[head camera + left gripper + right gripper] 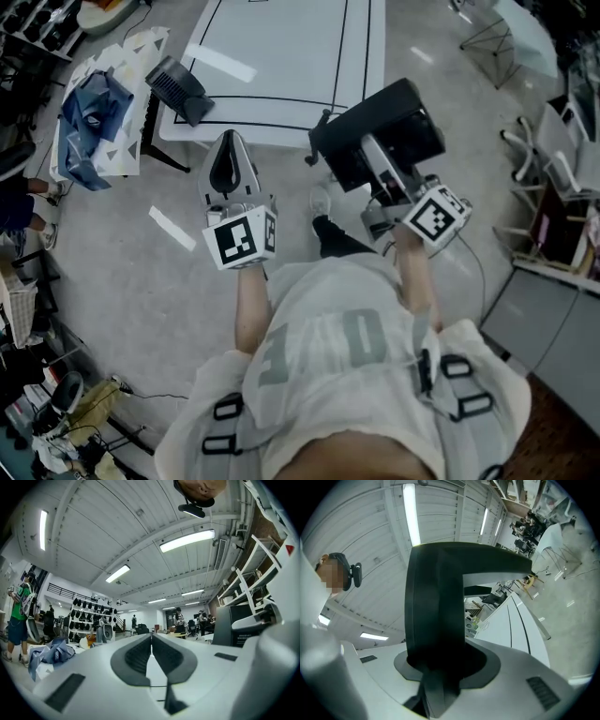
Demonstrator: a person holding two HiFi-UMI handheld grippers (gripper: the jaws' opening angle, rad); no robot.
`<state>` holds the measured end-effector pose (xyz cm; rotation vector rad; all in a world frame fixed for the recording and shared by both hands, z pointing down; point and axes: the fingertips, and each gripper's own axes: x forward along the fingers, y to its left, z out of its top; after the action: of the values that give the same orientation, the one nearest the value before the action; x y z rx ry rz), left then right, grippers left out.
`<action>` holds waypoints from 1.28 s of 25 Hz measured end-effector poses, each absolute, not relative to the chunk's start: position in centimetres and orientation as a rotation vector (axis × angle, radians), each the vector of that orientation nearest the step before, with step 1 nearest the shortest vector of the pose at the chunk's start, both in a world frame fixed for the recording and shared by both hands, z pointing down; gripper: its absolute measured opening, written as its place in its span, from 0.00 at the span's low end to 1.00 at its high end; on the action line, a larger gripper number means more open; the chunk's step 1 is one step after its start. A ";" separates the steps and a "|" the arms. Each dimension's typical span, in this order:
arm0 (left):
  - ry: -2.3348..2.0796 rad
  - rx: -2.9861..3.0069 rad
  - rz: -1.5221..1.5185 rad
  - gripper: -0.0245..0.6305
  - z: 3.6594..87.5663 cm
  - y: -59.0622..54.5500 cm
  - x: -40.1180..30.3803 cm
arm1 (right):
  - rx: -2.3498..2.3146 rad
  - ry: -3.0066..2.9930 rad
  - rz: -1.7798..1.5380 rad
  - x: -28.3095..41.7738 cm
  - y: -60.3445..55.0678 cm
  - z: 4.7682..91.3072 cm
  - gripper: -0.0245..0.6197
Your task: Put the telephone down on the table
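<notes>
Right gripper (377, 167) clamped on the black telephone (384, 127); left gripper (228, 142) empty.

Right gripper view: jaws part-way apart, pads pressed on the telephone (436, 602), which fills the gap of the right gripper (440, 667) and stands up toward 12 o'clock. Left gripper view: jaws of the left gripper (151, 641) together, nothing between them. Head view: telephone carried in the air at 1 o'clock, by the near right corner of the white table (281, 56), not resting on it. Table at 12 o'clock, black outline lines on top; a black device (178, 89) at its left edge. Blue cloth (94, 103) at 10 o'clock. Grey floor (141, 272) below. Long ceiling lights (186, 540); shelves (91, 616) at 9 o'clock.
</notes>
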<state>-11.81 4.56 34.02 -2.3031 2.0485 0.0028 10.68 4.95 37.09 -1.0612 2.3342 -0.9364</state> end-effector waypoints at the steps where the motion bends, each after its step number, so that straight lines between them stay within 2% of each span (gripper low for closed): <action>1: 2.051 -2.300 0.001 0.06 33.9 3.0 -12.0 | -1.049 2.337 -0.943 10.4 3.4 36.9 0.27; 12: 2.068 -2.293 -0.016 0.06 33.3 -10.6 -13.3 | -0.990 2.414 -0.984 8.4 -9.6 36.7 0.27; 32: 2.061 -2.298 0.012 0.06 32.3 -18.1 -15.8 | -0.842 2.477 -1.100 2.0 -15.9 36.9 0.27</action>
<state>-15.80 -18.07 32.30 -2.2979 2.0611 0.0123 1.98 -15.88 36.88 -0.8416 2.4768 -1.1002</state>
